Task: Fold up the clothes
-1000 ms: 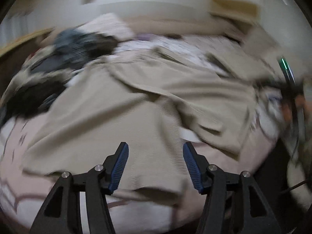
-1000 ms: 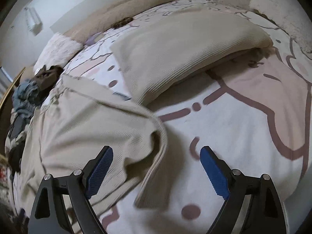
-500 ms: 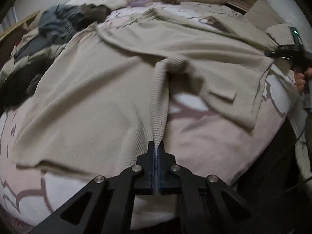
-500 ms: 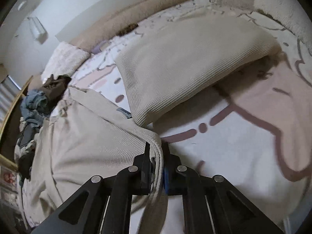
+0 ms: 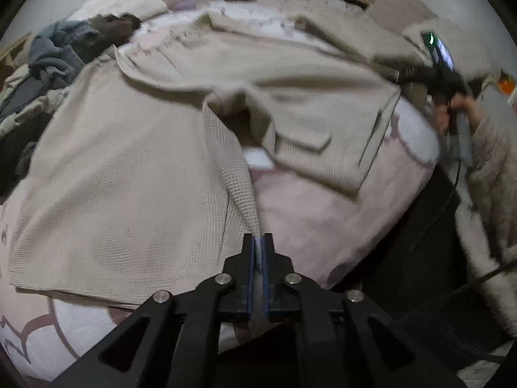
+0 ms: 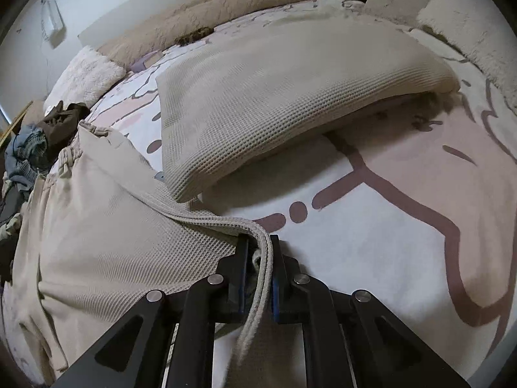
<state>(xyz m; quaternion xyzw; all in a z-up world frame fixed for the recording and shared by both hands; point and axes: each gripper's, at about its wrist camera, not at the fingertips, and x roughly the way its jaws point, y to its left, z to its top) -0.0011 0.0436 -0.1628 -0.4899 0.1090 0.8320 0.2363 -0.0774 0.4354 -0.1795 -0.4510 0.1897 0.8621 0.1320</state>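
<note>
A pair of beige waffle-knit trousers (image 5: 129, 168) lies spread on the bed, waistband toward the far side; they also show in the right wrist view (image 6: 106, 226). My left gripper (image 5: 258, 245) is shut on the hem of one leg at the near edge. My right gripper (image 6: 259, 245) is shut on the hem of the other leg, which folds over its jaws. The right gripper also shows at the far right of the left wrist view (image 5: 420, 74), held by a hand.
A folded beige waffle garment (image 6: 274, 97) lies on the pink-patterned bedsheet (image 6: 404, 226) beyond the right gripper. A pile of dark and grey clothes (image 5: 61, 51) sits at the far left. Fluffy pillows (image 6: 84, 77) line the head of the bed.
Both grippers went from open to shut on the trouser leg hems. The legs are now drawn a little toward the near edge and spread apart.
</note>
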